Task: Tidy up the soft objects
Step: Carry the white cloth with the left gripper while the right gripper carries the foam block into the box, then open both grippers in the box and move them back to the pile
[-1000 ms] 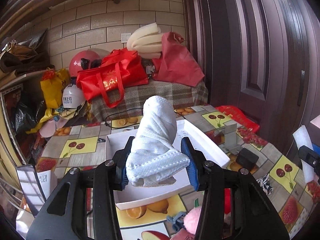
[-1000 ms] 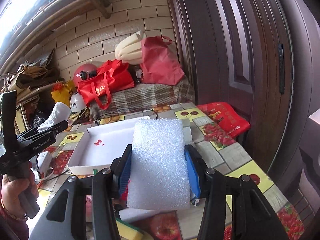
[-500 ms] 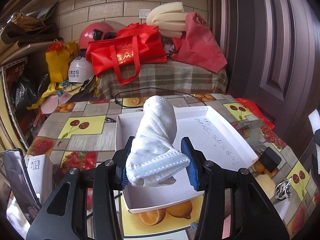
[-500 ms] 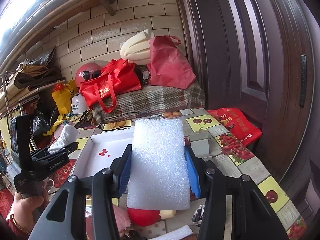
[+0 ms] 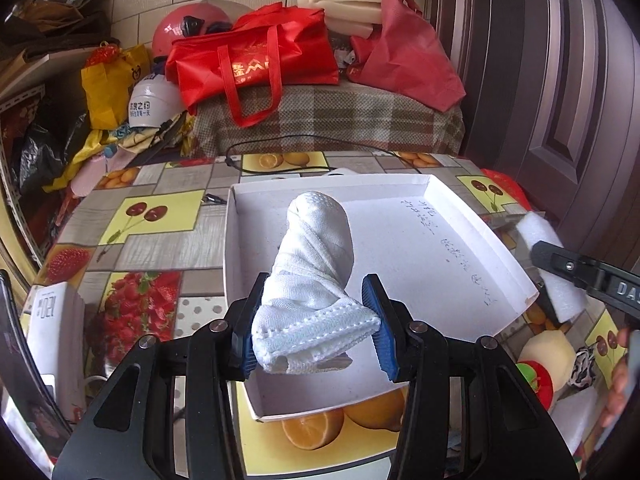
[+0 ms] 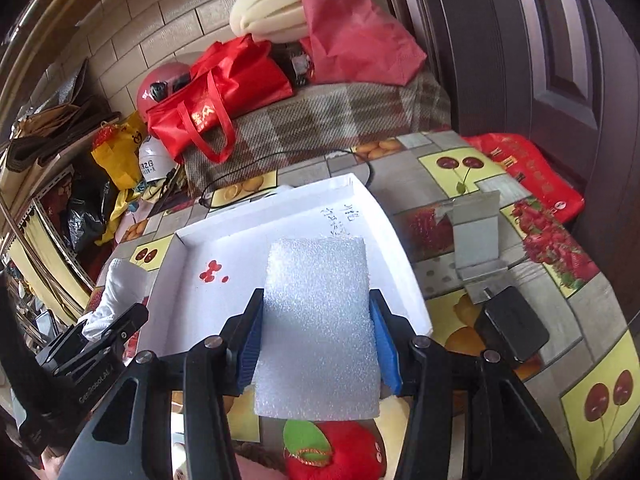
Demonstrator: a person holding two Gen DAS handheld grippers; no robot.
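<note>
The white rolled towel [image 5: 316, 264] is gripped by its folded lower end between the blue pads of the left tongs [image 5: 314, 330], and it stands up above the near part of the white box [image 5: 480, 248]. The white foam sheet [image 6: 318, 328] is clamped by its two long edges in the right tongs [image 6: 316, 340], above the near edge of the same box. The step in hand seems to be the carrying of both soft things to the box. The next move probably calls for lowering each one to the box floor and only then opening the tongs, so nothing falls outside the low wall.

The towel is knitted cloth, thick and limp, with a ribbed hem. The foam is light, grainy and rectangular. The box is thin cardboard with handwriting inside. Beside the box, near the right tongs, a red plush apple [image 6: 332, 456] lies on the tabletop [image 6: 592, 392] with its glossy fruit-pattern cover.
</note>
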